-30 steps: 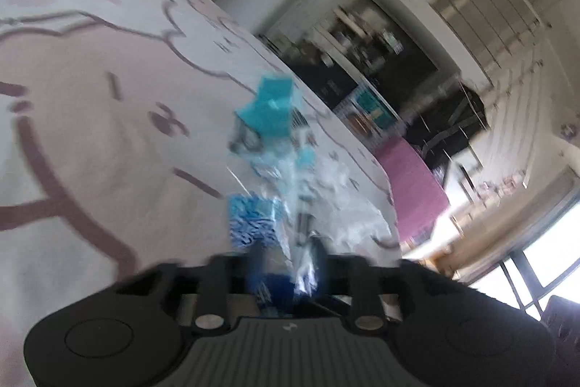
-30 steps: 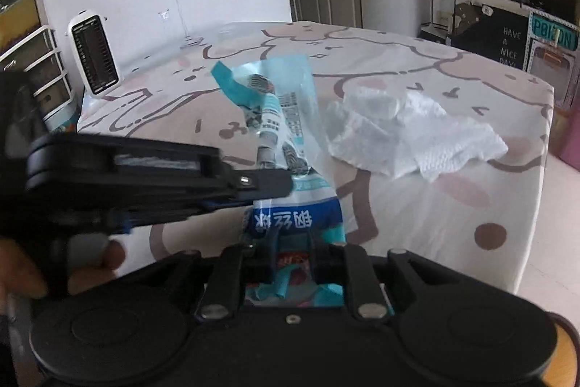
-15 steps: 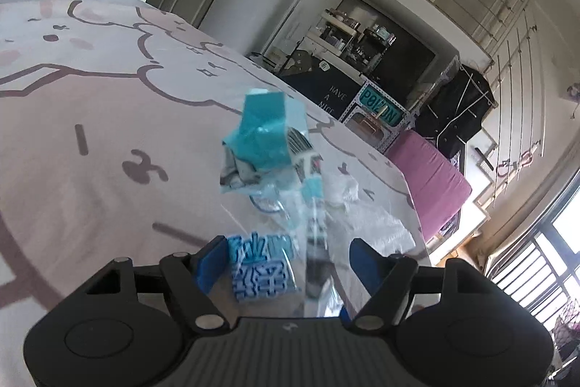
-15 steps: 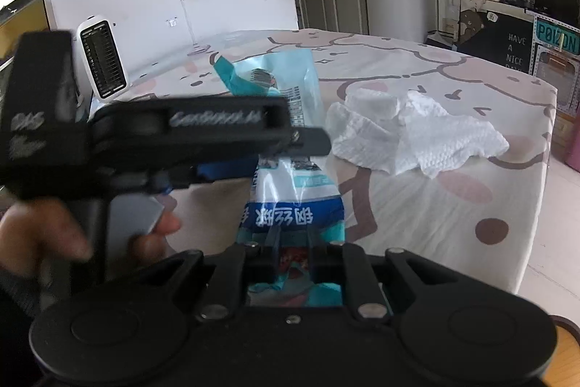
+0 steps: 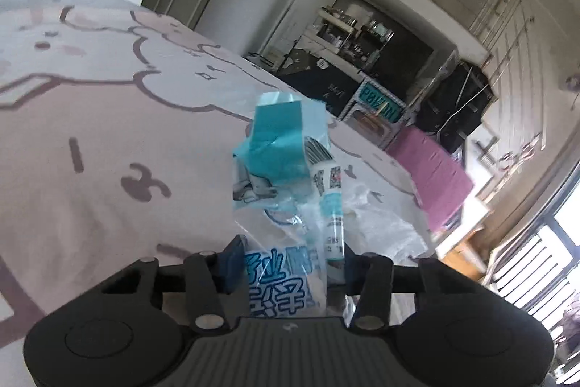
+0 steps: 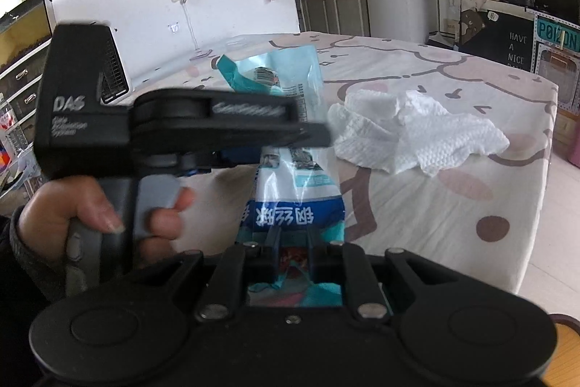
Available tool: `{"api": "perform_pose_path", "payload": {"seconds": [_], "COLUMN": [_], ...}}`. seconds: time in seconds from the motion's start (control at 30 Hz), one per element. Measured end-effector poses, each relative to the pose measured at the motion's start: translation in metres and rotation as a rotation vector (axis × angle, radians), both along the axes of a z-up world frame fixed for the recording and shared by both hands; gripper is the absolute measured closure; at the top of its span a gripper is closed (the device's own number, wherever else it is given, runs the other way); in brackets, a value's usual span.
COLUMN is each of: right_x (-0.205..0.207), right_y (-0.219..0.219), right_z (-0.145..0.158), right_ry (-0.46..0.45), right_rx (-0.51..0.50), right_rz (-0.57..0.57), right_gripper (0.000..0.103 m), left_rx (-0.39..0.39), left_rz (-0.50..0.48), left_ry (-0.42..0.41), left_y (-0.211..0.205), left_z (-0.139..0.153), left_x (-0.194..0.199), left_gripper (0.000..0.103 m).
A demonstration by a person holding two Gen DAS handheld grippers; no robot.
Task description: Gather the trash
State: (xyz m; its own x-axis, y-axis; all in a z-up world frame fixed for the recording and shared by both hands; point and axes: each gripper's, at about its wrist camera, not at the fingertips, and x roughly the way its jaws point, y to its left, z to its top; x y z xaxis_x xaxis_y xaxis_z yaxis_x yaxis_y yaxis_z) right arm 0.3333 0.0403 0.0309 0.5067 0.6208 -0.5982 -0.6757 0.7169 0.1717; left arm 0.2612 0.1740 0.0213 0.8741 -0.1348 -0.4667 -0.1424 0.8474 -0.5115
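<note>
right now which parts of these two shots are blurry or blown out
Left wrist view: the window at lower right is blown out, straight lines bow toward the rim, and the plastic wrapper is fairly sharp. Right wrist view: the left hand-held gripper crossing the frame is smeared by motion, while the crumpled paper towel and tablecloth stay crisp.

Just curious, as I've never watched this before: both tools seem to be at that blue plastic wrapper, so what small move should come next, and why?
Probably close the left gripper fully on the wrapper. Its fingers have just been closing with the wrapper between them, while the right gripper is pinching its end. That would free the right one for the crumpled tissue lying on the table.
</note>
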Motion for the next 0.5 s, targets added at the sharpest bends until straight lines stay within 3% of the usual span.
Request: {"api": "perform_pose_path", "payload": {"seconds": [0.07, 0.13, 0.17, 0.2, 0.23, 0.5], "right_x": [0.000, -0.001, 0.000, 0.000, 0.000, 0.004], "right_y": [0.000, 0.000, 0.000, 0.000, 0.001, -0.002], "right_z": [0.000, 0.000, 0.000, 0.000, 0.000, 0.009], "right_ry": [0.000, 0.001, 0.001, 0.002, 0.003, 0.038], "right_rx": [0.003, 0.003, 0.002, 0.000, 0.000, 0.007], "right_rz": [-0.002, -0.007, -0.010, -0.013, -0.015, -0.025], "right_gripper": [0.088, 0.088, 0.088, 0.089, 0.089, 0.090], "left_rx": [0.005, -0.018, -0.020, -0.037, -0.076, -0.073], "left_rz": [-0.014, -0.089, -0.114, -0.142, -0.158, -0.106], "left_ry": [-0.001, -0.004, -0.004, 0.004, 0.017, -0.005], "left_y": [-0.003, -0.009, -0.013, -0.015, -0.016, -0.011], "left_z": [0.000, -0.001, 0.000, -0.002, -0.006, -0.003], "left_x": [-0.001, -0.001, -0.002, -0.003, -0.004, -0.016], "left_gripper": [0.054, 0.054, 0.062, 0.079, 0.080, 0.091]}}
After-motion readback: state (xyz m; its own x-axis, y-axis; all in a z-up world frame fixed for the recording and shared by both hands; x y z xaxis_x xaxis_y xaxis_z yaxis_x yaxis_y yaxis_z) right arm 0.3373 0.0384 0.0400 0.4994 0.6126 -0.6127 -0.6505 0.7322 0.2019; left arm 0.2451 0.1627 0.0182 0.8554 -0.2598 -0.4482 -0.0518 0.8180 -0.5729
